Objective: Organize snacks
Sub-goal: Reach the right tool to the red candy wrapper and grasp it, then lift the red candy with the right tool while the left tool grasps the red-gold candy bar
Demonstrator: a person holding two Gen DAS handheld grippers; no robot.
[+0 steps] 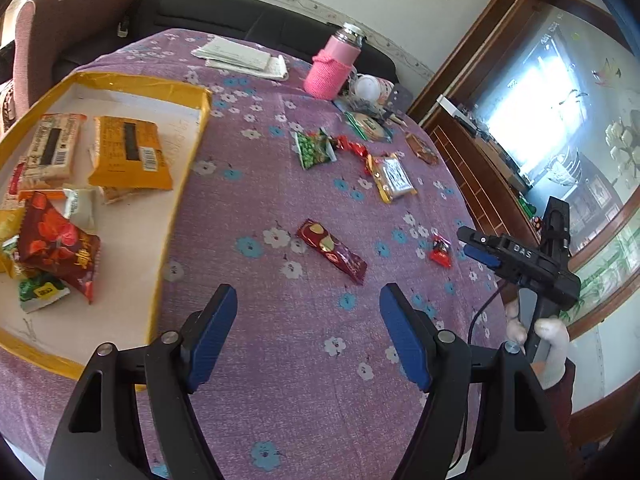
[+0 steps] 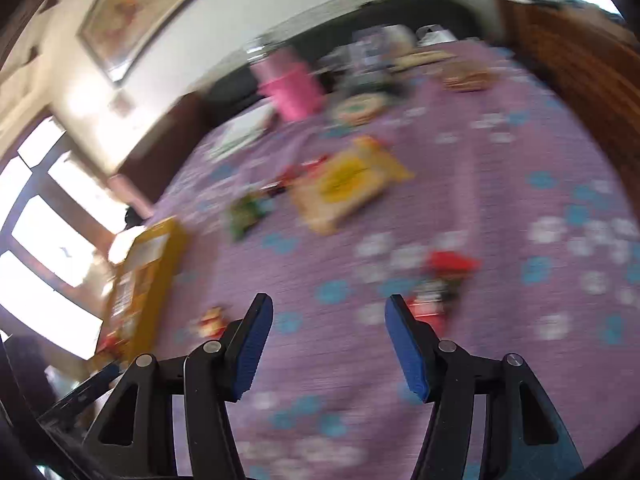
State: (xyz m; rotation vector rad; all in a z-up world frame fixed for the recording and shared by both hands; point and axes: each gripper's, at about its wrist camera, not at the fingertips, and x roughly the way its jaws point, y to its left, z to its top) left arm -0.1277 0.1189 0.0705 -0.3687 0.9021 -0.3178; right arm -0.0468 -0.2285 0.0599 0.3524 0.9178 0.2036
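Note:
A yellow-rimmed tray (image 1: pixel 188 168) at the left holds several snack packs, among them an orange pack (image 1: pixel 128 152) and a red pack (image 1: pixel 56 248). Loose on the purple flowered cloth lie a dark red bar (image 1: pixel 332 250), a small red candy (image 1: pixel 441 251), a green pack (image 1: pixel 314 148) and a gold-edged silver pack (image 1: pixel 392 178). My left gripper (image 1: pixel 308 332) is open and empty, above the cloth just short of the dark red bar. My right gripper (image 2: pixel 328 344) is open and empty; its view is blurred, with the red candy (image 2: pixel 444 280) by its right finger. It also shows at the right of the left wrist view (image 1: pixel 480 250).
A pink bottle (image 1: pixel 334 66), papers (image 1: pixel 244 58) and small clutter stand at the table's far side. A dark sofa runs behind. A wooden cabinet with glass (image 1: pixel 520 128) is at the right. The tray (image 2: pixel 144 276) shows at the left in the right wrist view.

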